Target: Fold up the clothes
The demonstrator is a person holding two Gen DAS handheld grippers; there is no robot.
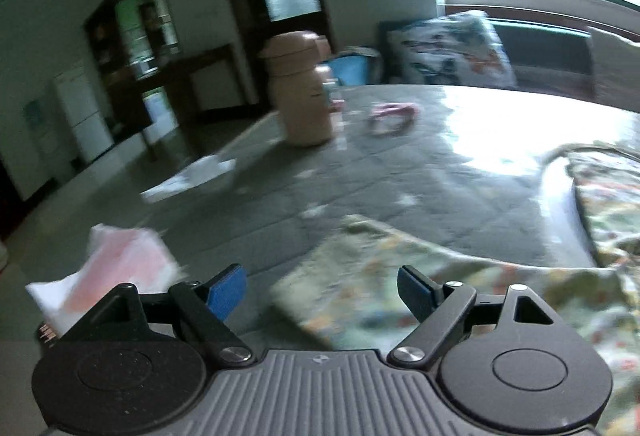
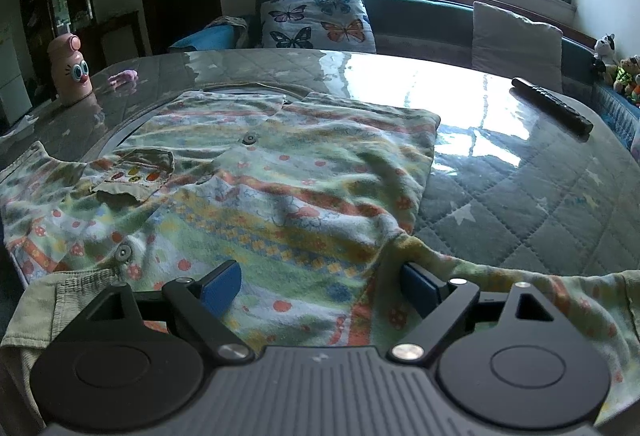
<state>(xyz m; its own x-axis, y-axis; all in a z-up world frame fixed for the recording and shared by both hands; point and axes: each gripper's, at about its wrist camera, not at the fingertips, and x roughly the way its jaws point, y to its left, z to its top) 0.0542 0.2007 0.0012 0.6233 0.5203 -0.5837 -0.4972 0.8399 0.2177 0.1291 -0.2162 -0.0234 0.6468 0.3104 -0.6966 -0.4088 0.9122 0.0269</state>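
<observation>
A small patterned shirt with green, orange and yellow bands lies spread on the glass-topped table, front up, with a pocket and grey buttons. My right gripper is open and empty, low over the shirt's near hem, one sleeve trailing to its right. In the blurred left wrist view, the shirt's sleeve end lies just ahead of my left gripper, which is open and empty. More of the shirt lies at the right.
A pink bottle with cartoon eyes and a pink hair tie stand at the table's far left. A black remote lies far right. White and pink tissue papers lie at the left. A bench with cushions is behind.
</observation>
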